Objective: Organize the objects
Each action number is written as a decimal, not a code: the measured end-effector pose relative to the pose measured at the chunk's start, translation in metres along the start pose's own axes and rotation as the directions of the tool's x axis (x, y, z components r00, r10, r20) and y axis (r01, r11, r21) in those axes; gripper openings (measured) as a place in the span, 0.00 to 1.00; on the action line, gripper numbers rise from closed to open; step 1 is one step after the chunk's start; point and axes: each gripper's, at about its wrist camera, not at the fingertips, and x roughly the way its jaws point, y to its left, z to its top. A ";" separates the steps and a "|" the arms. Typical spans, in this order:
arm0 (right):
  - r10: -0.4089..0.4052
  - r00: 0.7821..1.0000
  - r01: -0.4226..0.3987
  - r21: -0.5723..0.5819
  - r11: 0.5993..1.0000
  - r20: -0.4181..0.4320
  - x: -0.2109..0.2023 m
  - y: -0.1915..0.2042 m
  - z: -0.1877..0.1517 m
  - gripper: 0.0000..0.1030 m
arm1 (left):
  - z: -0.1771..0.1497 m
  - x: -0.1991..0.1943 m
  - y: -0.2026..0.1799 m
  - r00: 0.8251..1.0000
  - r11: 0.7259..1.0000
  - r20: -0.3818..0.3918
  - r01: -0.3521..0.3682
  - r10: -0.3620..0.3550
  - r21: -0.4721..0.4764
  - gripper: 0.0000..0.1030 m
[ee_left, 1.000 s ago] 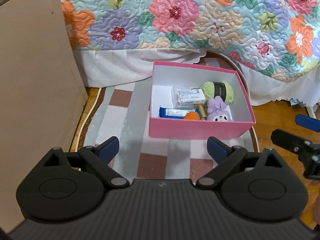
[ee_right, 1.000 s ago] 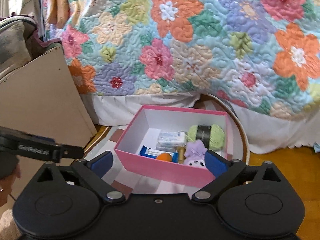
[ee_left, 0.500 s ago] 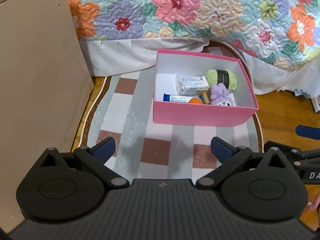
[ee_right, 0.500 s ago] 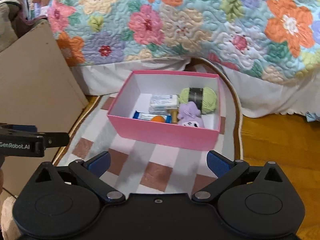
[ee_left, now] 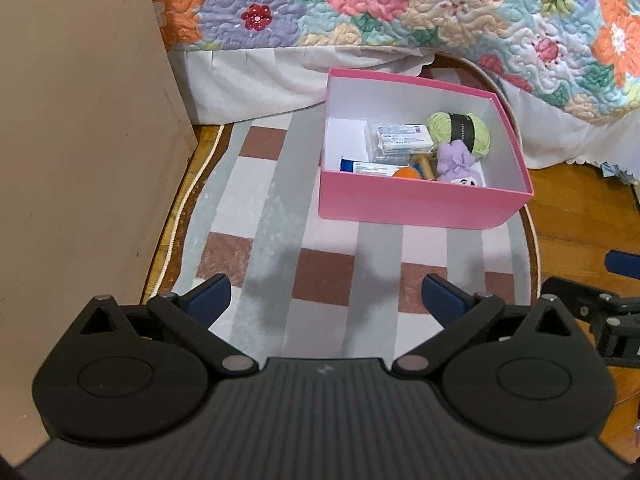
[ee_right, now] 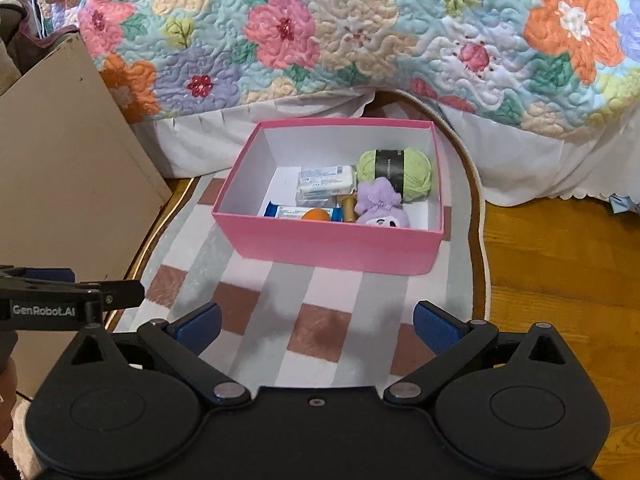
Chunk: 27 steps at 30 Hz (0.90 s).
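Note:
A pink box stands on a checked rug by the bed. Inside lie a green yarn ball, a purple plush toy, a white packet, a blue-and-white packet, an orange ball and a gold spool. My left gripper is open and empty above the rug, well short of the box. My right gripper is open and empty, also short of the box.
A beige cabinet panel stands on the left. The bed with a flowered quilt lies behind the box. Wooden floor lies to the right of the rug.
Both grippers have drawn back and up from the box, which now sits farther away. Both stay open and empty.

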 end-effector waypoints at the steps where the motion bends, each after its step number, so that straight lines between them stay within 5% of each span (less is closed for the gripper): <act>1: -0.009 1.000 0.008 -0.006 1.000 -0.001 0.000 0.001 -0.001 1.00 | 0.000 0.000 0.001 1.000 1.000 -0.001 -0.002 0.002 0.002 1.00; 10: -0.098 0.995 0.098 -0.008 0.995 -0.026 0.000 0.005 -0.003 1.00 | -0.003 0.006 0.004 0.997 0.998 -0.043 -0.057 0.058 0.019 1.00; 27: -0.183 0.983 0.183 0.007 0.983 -0.010 -0.007 -0.004 -0.004 1.00 | -0.008 0.004 0.003 0.997 0.998 -0.062 -0.052 0.054 0.038 1.00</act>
